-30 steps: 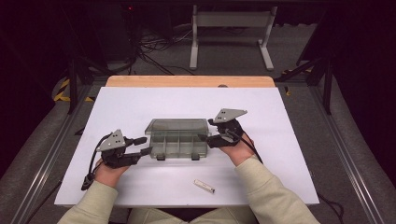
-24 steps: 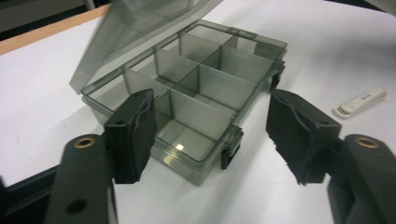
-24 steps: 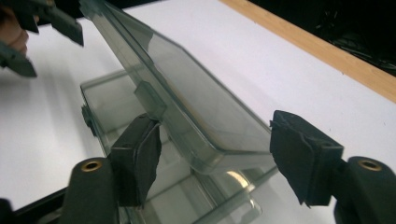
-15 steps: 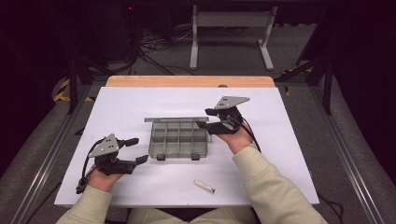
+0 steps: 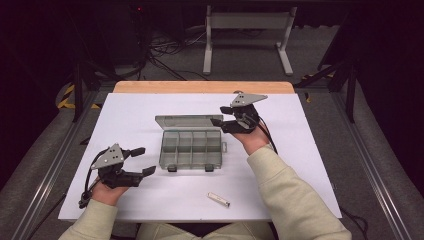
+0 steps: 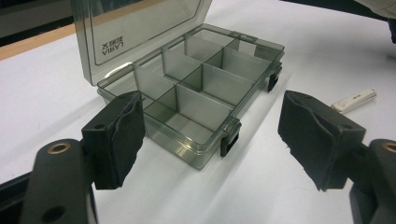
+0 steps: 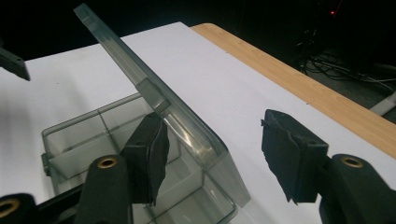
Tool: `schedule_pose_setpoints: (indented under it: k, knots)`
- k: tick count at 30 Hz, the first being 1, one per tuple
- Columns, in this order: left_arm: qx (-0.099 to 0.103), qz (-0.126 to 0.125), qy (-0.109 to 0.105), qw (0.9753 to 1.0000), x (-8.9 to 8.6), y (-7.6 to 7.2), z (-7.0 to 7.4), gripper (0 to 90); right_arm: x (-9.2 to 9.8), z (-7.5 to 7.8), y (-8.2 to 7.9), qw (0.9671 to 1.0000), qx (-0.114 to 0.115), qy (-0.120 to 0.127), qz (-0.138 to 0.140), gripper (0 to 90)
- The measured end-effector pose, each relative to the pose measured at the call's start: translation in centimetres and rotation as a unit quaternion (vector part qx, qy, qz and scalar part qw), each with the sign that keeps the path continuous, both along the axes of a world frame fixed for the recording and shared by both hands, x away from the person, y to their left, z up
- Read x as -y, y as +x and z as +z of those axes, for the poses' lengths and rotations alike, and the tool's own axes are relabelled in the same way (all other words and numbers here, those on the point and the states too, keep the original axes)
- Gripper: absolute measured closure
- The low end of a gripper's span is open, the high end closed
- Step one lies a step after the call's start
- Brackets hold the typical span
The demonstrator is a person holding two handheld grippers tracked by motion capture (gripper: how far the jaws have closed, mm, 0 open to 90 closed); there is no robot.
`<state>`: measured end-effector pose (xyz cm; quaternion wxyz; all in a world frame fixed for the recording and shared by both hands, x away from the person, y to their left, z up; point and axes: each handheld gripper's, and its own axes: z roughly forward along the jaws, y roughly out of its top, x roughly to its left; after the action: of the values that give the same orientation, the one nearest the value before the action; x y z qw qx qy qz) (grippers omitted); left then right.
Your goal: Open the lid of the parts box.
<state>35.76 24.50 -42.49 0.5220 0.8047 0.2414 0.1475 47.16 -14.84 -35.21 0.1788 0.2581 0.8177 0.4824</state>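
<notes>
White board covered the table (image 5: pixel 320 165), with a strip of bare wood along its far edge and dark floor, cables and a metal stand beyond.

On the right, the right gripper (image 5: pixel 223 125) hovered at the far right corner of the compartment box (image 5: pixel 192 148), its jaws spread wide and pinching nothing. In the right gripper view the one jaw stood against the inner face of the raised lid (image 7: pixel 159 105), over the box's open compartments, though I could not tell whether it touched; the other jaw stood apart on the lid's outer side, over bare white surface.

On the left, the left gripper (image 5: pixel 143 161) sat low at the near left of the table, just beside the box's near left corner but apart from it. Its jaws were likewise spread and held nothing, and in the left gripper view they framed the box (image 6: pixel 196 100) between them.

That box lay in the middle of the table, smoky and see-through, split into small compartments, its lid (image 5: pixel 188 121) open and tilted toward the far side, two dark latches hanging on the near wall. A small white stick (image 5: pixel 219 199) lay near the table's near edge, well apart from the box.
</notes>
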Motion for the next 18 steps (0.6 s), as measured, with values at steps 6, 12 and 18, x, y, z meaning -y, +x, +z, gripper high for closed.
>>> schedule_pose_setpoints:
  k: [6, 12, 18]
  knots:
    - [0.002, 0.001, 0.003, 1.0, 0.0, 0.1, -0.1, 23.3, 0.0, -0.1, 1.1, 0.9999, -0.003, 0.007, -0.007, 45.5]
    - [-0.001, 0.003, 0.001, 1.0, -0.1, 0.1, 0.0, 23.3, 0.0, -0.2, 1.7, 0.9999, -0.004, 0.01, -0.011, 48.0]
    - [-0.001, 0.002, 0.0, 1.0, -0.1, 0.1, -0.1, 23.3, -0.1, -0.5, 2.6, 0.9998, -0.004, 0.008, -0.018, 51.7]
